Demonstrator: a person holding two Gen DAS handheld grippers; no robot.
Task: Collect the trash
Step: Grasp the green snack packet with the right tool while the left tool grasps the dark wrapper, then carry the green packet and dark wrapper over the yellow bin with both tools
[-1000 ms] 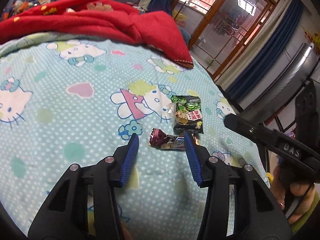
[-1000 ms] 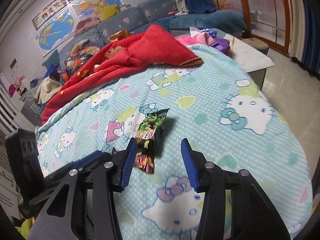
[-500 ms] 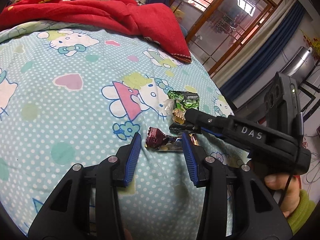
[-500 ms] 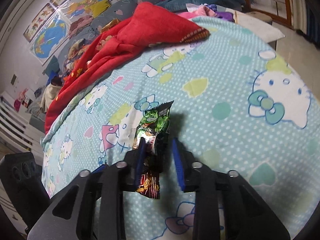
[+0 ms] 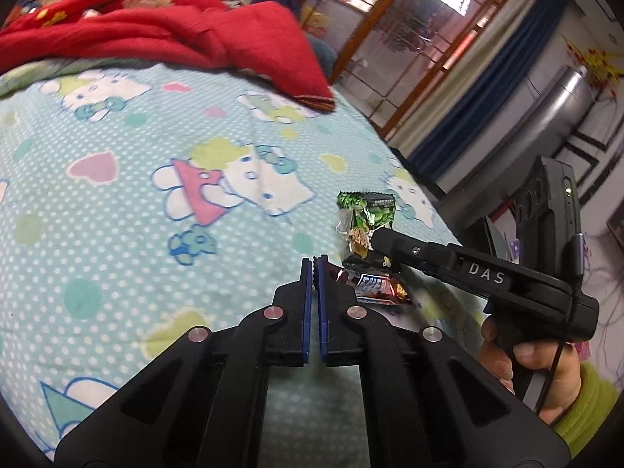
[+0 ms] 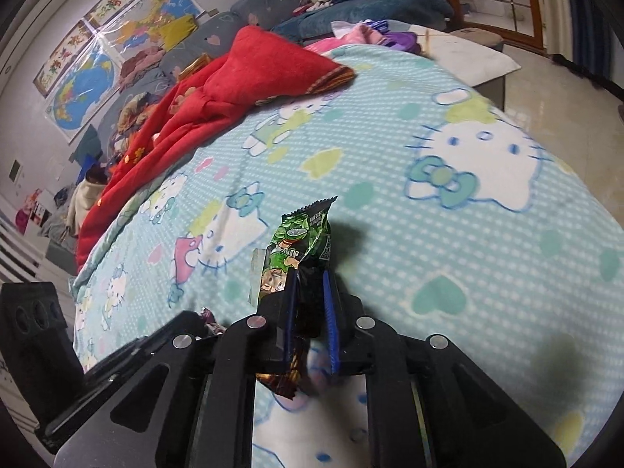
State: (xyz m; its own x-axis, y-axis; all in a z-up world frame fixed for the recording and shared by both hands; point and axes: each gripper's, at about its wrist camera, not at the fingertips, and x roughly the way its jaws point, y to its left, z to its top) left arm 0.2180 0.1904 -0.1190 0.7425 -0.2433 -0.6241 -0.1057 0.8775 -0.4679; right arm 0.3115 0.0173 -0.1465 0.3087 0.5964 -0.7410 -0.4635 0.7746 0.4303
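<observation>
A green snack packet point(image 5: 368, 220) lies on the Hello Kitty bedspread point(image 5: 156, 163). My right gripper point(image 6: 308, 279) is shut on its near end point(image 6: 300, 241); in the left wrist view its black body point(image 5: 468, 269) reaches in from the right. A dark red candy wrapper point(image 5: 370, 284) lies just below the packet. My left gripper point(image 5: 315, 263) is shut, its jaws almost touching. The wrapper's left end sits behind its right fingertip; I cannot tell whether it is pinched.
A red blanket point(image 5: 156, 35) is heaped at the far side of the bed. The bed's edge point(image 5: 421, 179) drops off to the right, with a wooden-framed glass door point(image 5: 421, 27) beyond. Wall maps point(image 6: 97, 58) hang at the left in the right wrist view.
Both grippers have closed. The right one came down on the green packet and shut on it. The left one's jaws went from wide open to nearly touching at the candy wrapper's left end.
</observation>
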